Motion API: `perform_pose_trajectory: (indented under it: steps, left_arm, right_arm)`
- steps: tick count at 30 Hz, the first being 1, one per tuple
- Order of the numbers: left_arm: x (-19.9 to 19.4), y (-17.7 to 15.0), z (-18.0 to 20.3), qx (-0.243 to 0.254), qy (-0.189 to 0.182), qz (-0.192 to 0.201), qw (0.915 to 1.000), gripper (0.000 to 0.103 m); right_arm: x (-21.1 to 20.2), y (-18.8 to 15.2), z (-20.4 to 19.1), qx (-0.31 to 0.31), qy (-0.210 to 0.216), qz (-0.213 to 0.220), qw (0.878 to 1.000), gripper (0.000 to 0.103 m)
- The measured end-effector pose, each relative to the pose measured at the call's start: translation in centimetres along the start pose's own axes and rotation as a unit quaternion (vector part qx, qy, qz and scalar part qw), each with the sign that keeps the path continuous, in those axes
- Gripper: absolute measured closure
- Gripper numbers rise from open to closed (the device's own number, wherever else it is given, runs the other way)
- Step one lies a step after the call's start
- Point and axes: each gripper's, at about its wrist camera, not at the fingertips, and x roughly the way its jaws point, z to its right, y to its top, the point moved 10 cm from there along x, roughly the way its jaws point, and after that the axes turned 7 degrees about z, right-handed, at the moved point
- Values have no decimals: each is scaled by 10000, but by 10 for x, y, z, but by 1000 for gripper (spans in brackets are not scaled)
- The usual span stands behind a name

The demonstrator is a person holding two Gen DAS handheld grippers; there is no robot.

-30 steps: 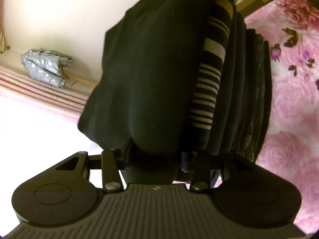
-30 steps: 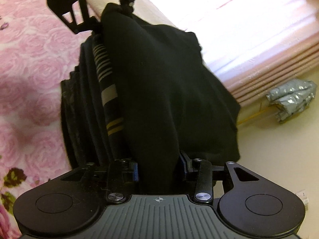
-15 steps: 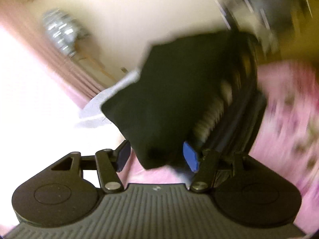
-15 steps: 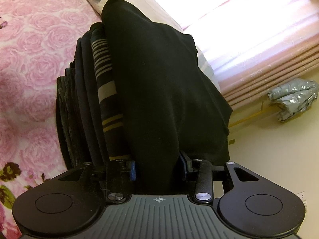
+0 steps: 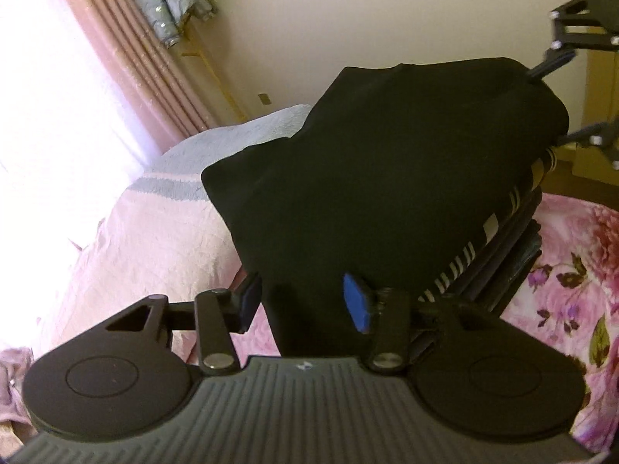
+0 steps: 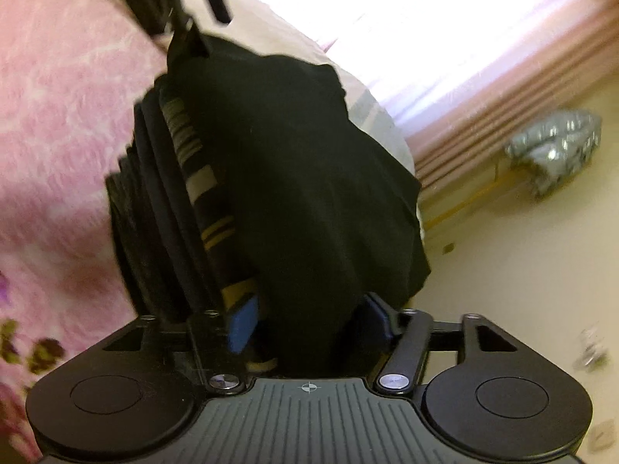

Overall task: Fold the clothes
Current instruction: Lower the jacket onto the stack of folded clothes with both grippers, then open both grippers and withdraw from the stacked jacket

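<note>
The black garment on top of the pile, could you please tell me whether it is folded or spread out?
Folded: the black garment lies as a compact bundle on the stack of folded clothes, its edges tucked, not spread across the pink bedspread.

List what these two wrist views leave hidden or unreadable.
- Left wrist view: the black garment covers most of the folded stack below.
- Right wrist view: motion blur smears the pink floral bedspread and silver jacket.
- Both views: the garment's type is unreadable.

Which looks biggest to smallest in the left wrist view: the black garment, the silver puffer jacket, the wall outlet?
1. Black garment, though it is nearest the camera.
2. Silver puffer jacket, far off by the curtain.
3. Wall outlet.
</note>
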Motion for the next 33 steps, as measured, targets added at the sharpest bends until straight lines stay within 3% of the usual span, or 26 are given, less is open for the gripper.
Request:
perform_pose_trajectory:
  steps: [2,4,7,10,12,17,22,24,25,26,33]
  left_arm:
    - [-1,1,0,-4,4,-3,10000,61]
    - [-2,4,1,25,10,-1,10000,61]
    - [-1,4,0,-39,50,-33,10000,59]
    - [1,1,-2,-121,87,-83,9999,58]
    - [2,-1,-2,-159,82,-127,9998,57]
    - [1,-1,-3,-339,113,-183,9992,57]
    - [-6,4,-11,-627,172,-122,9978,48]
    - [-10,6,-12,-743,194,-72,9970,44]
    - [-12,7,-13,-810,194,-45,9965,40]
    - [-14,7,-13,-882,188,-17,9959,39]
    - [-45,5,-10,-1505,267,151,9881,28]
  right_arm:
    - [-16,5,9,582,81,215,9980,40]
    - [-29,16,24,1461,229,609,9871,40]
    - [-30,25,51,2920,473,1026,9497,40]
    - [0,10,63,4205,746,809,9006,40]
    - [21,-3,55,4587,981,469,8819,40]
    - [16,-1,56,4686,990,425,8768,40]
    - [1,4,67,4860,749,635,8684,39]
    - [-10,1,67,4923,589,698,8656,33]
    - [-16,-1,66,4951,509,733,8642,16]
    - [-22,-3,66,4979,430,768,8627,9]
    - [-43,-15,40,5234,157,534,8503,9]
